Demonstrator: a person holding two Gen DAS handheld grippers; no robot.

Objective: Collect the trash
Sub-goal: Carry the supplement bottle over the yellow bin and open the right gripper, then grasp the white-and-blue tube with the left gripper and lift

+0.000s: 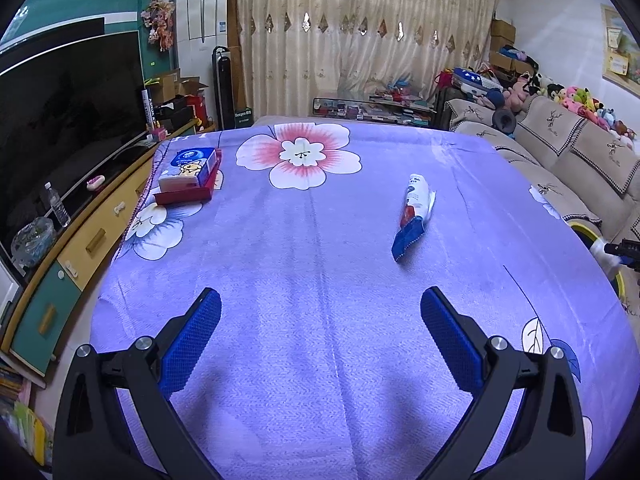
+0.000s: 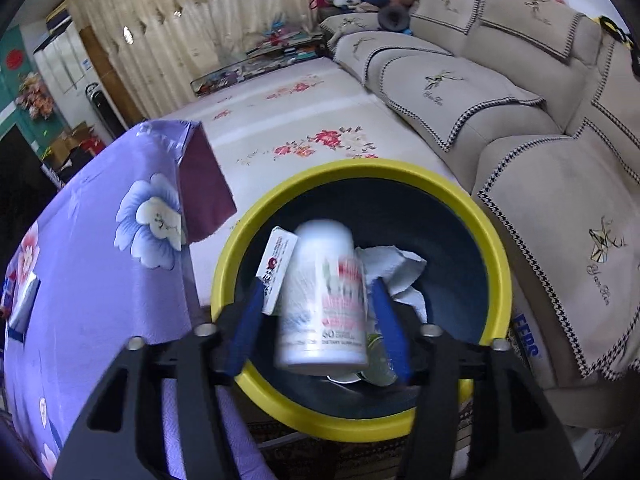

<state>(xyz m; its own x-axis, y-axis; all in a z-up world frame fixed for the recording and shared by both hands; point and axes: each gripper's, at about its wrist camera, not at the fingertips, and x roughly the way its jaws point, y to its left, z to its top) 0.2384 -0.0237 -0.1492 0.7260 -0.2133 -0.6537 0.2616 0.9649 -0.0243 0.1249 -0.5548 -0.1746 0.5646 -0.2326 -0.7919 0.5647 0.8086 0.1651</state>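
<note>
Hovering over the purple cloth (image 1: 320, 272), the left gripper (image 1: 320, 320) had its blue pads spread wide with nothing between them. A crumpled blue-and-white wrapper (image 1: 412, 216) lay on the cloth ahead of it, to the right. A tissue pack (image 1: 188, 168) sat on a red box (image 1: 184, 194) near the far left corner.

Beside the table, the right gripper (image 2: 320, 308) hung above the yellow-rimmed bin (image 2: 496, 248). A white bottle (image 2: 324, 300) sat blurred between its parted fingers; whether they touched it I cannot tell. A small carton (image 2: 276, 268) and crumpled tissue (image 2: 396, 272) lay in the bin.
</note>
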